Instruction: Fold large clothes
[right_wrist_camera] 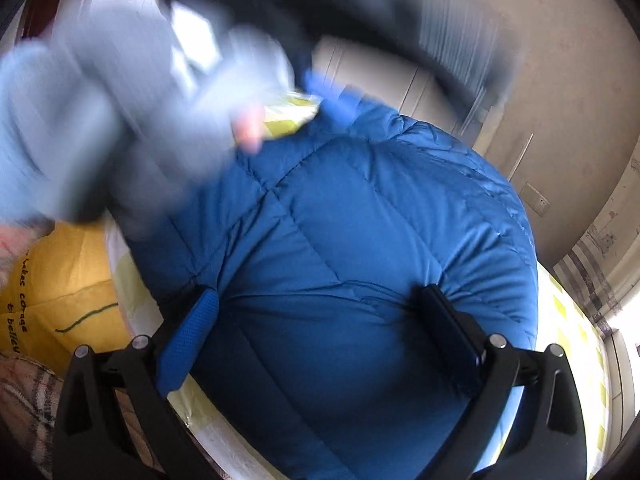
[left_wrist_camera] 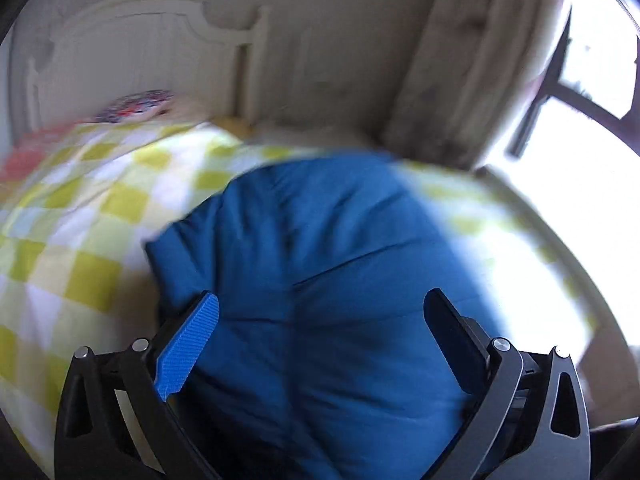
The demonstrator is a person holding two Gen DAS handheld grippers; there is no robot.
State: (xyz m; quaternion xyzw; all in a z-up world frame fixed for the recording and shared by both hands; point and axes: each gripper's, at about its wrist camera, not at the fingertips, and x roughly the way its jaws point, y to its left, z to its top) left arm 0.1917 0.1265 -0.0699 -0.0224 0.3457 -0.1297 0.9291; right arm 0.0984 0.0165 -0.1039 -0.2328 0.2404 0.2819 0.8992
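Observation:
A blue quilted puffer jacket [left_wrist_camera: 320,220] lies bunched on a bed with a yellow-green and white checked cover [left_wrist_camera: 100,208]. My left gripper [left_wrist_camera: 320,298] hangs over the jacket's near part, its jaws spread wide and nothing caught between them. In the right wrist view the same jacket [right_wrist_camera: 360,208] fills the middle. My right gripper [right_wrist_camera: 318,294] is also open and wide. Both its fingertips rest on the padded fabric, and the dark right fingertip [right_wrist_camera: 430,300] dents it into small puckers. A blurred hand in a light blue sleeve [right_wrist_camera: 100,120] crosses the upper left above the jacket.
A white headboard [left_wrist_camera: 140,48] and a patterned pillow [left_wrist_camera: 136,106] stand at the far end of the bed. A beige curtain [left_wrist_camera: 472,72] and a bright window [left_wrist_camera: 580,100] are to the right. A yellow cloth with writing [right_wrist_camera: 60,288] and plaid fabric [right_wrist_camera: 24,392] lie beside the bed.

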